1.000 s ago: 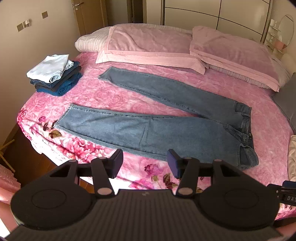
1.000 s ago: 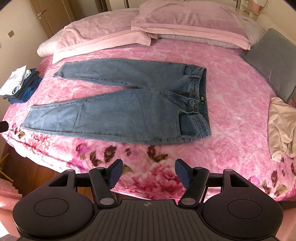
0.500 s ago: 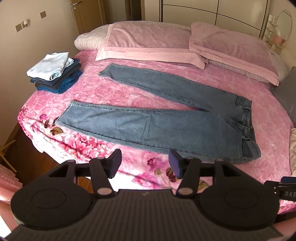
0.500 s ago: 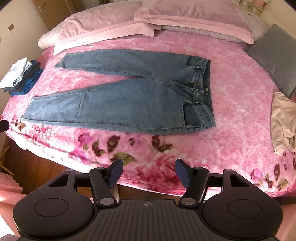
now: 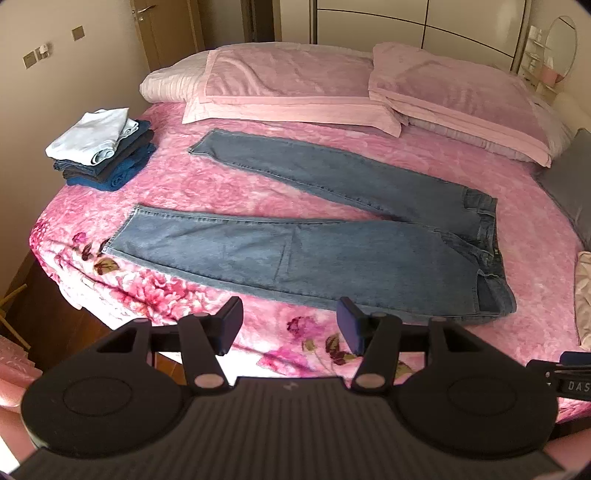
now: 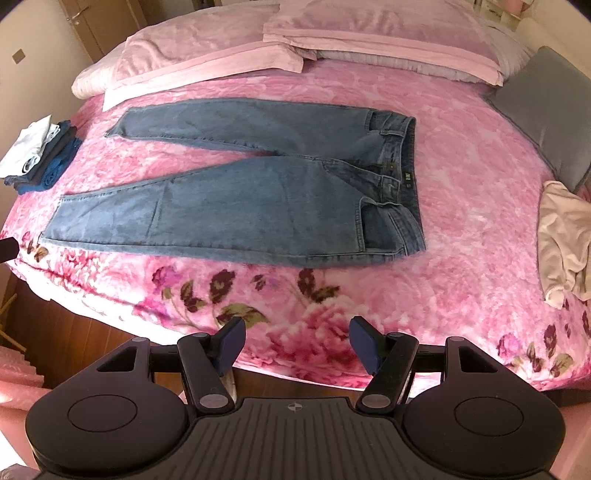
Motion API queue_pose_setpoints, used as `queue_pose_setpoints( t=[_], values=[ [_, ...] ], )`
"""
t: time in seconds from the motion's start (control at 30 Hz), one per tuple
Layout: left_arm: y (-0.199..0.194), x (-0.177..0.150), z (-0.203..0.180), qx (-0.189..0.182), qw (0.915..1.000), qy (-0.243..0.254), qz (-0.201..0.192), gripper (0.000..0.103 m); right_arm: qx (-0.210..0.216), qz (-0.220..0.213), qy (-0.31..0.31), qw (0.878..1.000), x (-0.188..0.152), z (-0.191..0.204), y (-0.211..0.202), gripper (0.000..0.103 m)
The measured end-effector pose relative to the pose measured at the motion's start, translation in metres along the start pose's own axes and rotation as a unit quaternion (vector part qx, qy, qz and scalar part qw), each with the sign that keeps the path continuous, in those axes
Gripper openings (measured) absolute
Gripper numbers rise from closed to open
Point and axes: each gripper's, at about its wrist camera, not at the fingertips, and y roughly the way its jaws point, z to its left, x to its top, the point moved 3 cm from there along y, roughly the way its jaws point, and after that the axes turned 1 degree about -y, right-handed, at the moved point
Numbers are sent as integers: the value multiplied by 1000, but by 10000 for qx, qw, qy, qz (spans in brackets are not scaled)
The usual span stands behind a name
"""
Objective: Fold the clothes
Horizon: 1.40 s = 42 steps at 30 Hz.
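Both your left gripper and right gripper hover with jaws apart and empty short of the spread jeans, so it looks like step one: reach in, pinch a leg and fold it over.

light: soft daylight, bright on the pink flowery bed | edges: bent and dark | focus: sharp, little blur

pretty clearly a home bedroom: big bed with a pink flowery blanket, pink pillows at the head, a wooden door, wardrobe panels and a small round mirror behind
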Motion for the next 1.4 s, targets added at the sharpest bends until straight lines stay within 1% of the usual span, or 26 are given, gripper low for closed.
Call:
queue_pose_setpoints(
  t=[0.3, 0.47, 0.57, 0.63, 0.77, 0.9, 1.0, 1.13, 1.2, 1.3, 1.4],
  values=[
    [6, -5, 3, 80, 10000, -20, 55, 53, -19, -25, -44, 10000, 4, 2, 0, 66],
    [14, -4, 8, 55, 9999, 7, 104, 54, 28, 25, -41, 10000, 8, 5, 6, 66],
    [21, 2, 13, 24, 10000, -15, 81, 60, 14, 81, -16, 10000, 13, 8, 11, 66],
    [28, 8, 17, -7, 10000, -38, 59, 61, -5, 116, -28, 9999, 17, 10, 16, 66],
    [54, 29, 21, -116, 9998, 72, 163, 61, -43, 176, 39, 9998, 27, 16, 28, 66],
    [84, 57, 22, -272, 9990, 231, 261, 61, -126, 320, 279, 9990, 47, 21, 48, 66],
    [108, 86, 27, -408, 9982, 366, 246, 61, -197, 356, 442, 9982, 71, 29, 62, 66],
    [141, 127, 36, -552, 9967, 550, 207, 61, -250, 283, 582, 9976, 108, 46, 82, 66],
    [158, 146, 42, -563, 9961, 640, 212, 61, -250, 260, 676, 9971, 123, 53, 92, 66],
    [179, 166, 53, -734, 9944, 728, 218, 61, -310, 333, 872, 9952, 140, 63, 109, 66],
    [211, 173, 61, -862, 9925, 820, 292, 61, -328, 396, 1023, 9934, 146, 69, 128, 66]
  ],
)
